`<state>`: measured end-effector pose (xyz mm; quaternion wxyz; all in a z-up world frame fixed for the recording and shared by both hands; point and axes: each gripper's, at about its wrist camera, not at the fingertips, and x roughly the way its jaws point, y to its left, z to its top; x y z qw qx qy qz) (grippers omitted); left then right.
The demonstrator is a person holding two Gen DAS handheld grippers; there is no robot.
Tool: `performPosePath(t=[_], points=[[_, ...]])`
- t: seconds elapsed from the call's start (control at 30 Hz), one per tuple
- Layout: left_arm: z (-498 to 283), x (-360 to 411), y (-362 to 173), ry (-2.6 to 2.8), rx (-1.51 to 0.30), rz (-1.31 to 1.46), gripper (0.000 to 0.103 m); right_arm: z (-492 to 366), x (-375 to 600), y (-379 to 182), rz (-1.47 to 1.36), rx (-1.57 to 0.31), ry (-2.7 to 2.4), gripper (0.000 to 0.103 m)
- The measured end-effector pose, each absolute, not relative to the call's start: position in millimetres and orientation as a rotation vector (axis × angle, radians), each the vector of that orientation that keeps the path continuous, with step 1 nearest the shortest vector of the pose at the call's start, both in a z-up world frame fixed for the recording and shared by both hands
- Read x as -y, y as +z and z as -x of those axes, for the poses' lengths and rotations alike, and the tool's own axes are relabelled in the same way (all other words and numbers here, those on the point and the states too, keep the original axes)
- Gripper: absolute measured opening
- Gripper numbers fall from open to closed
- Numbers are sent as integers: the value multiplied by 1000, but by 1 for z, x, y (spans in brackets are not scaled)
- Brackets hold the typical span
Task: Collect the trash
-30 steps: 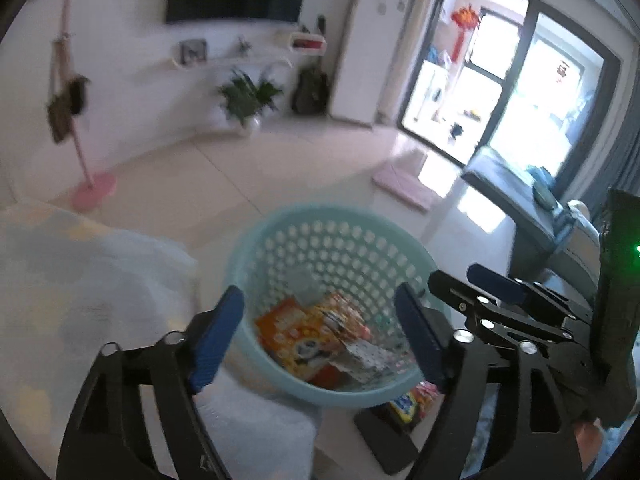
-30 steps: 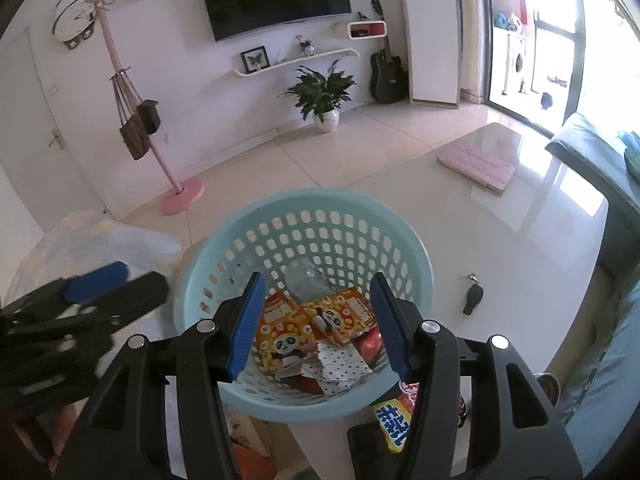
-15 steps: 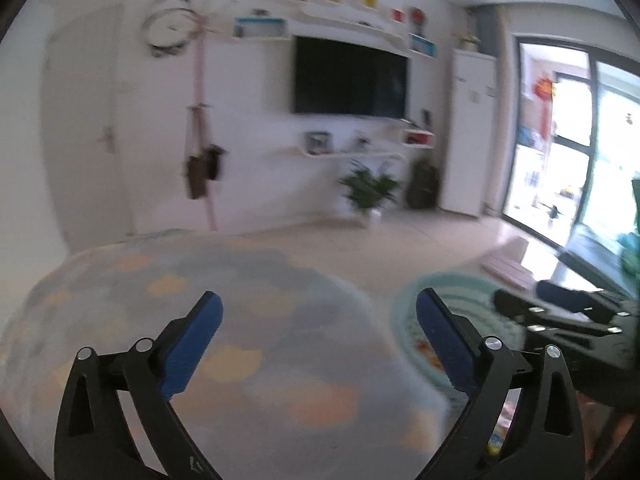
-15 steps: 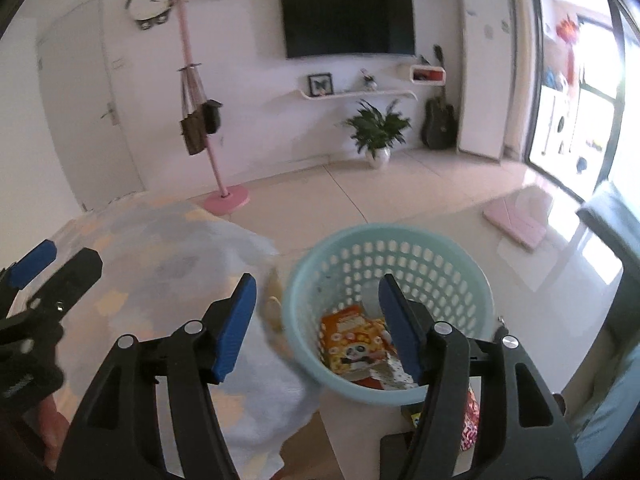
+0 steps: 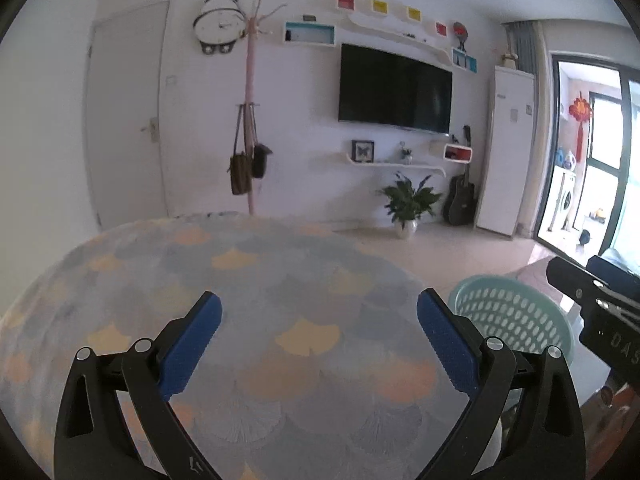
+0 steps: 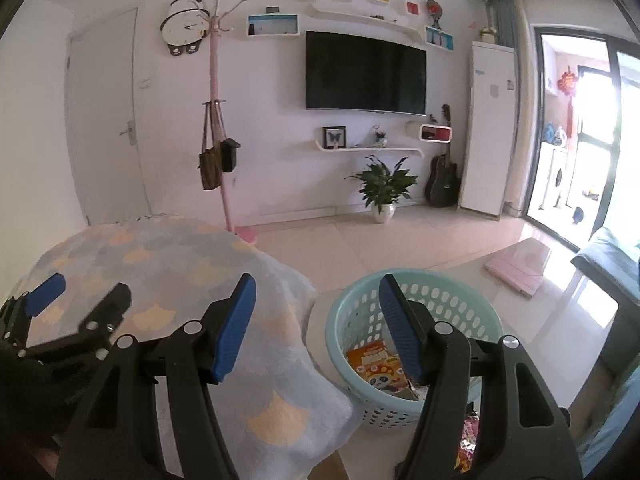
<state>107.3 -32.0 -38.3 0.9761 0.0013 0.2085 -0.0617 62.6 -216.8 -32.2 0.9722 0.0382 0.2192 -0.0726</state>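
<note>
Big swing upward from both cameras in the last second: a moment ago they were looking straight down into the basket, and now they face the room, with the wall-mounted TV [image 6: 365,73] and pink coat stand [image 6: 218,120] square ahead. That reads as a drop-off finished and a turn back to hunt for more rubbish. Starting on the left, the left gripper [image 5: 318,330] hangs over the table, whose patterned tablecloth [image 5: 256,280] of orange and grey fan shapes fills the lower part of its view; its blue pads are spread wide, nothing between them, touching nothing. No wrapper shows anywhere on that cloth from here. Moving right, the right gripper [image 6: 316,320] is also parted, somewhat less widely, and empty, its left finger framed over the drooping corner of the cloth and its right finger over the basket. And there is the mint-green perforated laundry basket [image 6: 360,320], sitting just beside the table's edge, with the collected trash inside: an orange panda snack packet [image 6: 374,364] lies on the bottom with some crumpled paper next to it. Further right and lower, a scrap of colourful wrapper [image 6: 466,436] peeks out below the basket, outside it, partly hidden behind the gripper's frame. My guess is that this piece is the next candidate for pickup.
</note>
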Motion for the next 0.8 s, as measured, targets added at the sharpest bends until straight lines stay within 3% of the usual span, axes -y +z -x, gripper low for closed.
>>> performPosePath(t=[0.8], points=[[-100, 36, -44, -97, -420, -12, 95, -61, 229, -39, -110, -447, -184, 60]])
